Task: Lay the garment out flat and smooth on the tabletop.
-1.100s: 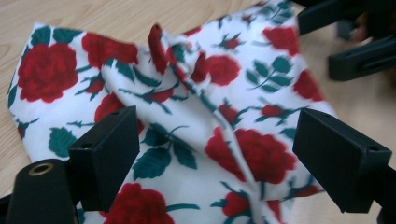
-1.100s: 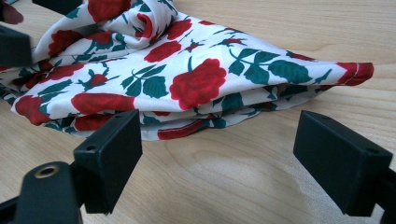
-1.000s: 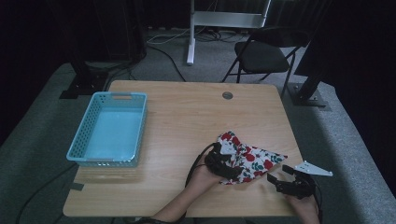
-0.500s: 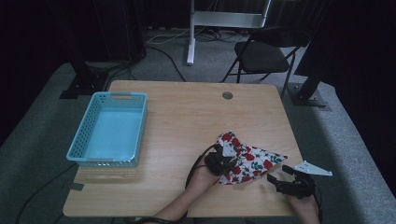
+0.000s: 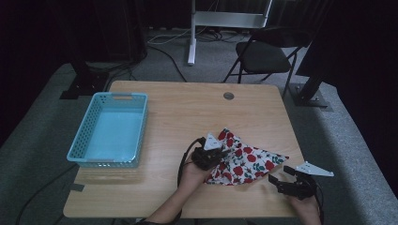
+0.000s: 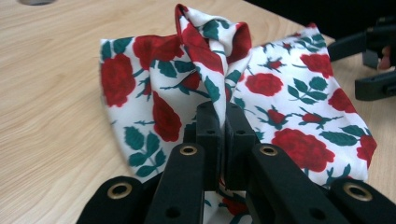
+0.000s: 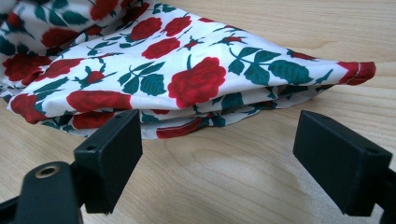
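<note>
Left fingers pinching the rose cloth, right fingers spread at its corner.

My left gripper (image 6: 223, 135) is clamped on a raised fold of the white satin cloth printed with red roses and green leaves (image 5: 246, 159), which lies folded on the pale wooden bench (image 5: 187, 112) near my edge, well apart from the light-blue plastic mesh basket (image 5: 112, 129). My right gripper (image 7: 215, 154) stands wide apart, holding nothing, just beside the cloth's red-hemmed corner (image 7: 359, 70). The fabric looks slippery, I think; if I lift with only this thin pinch, the fold could slide out, or the stacked layers could fall open.
</note>
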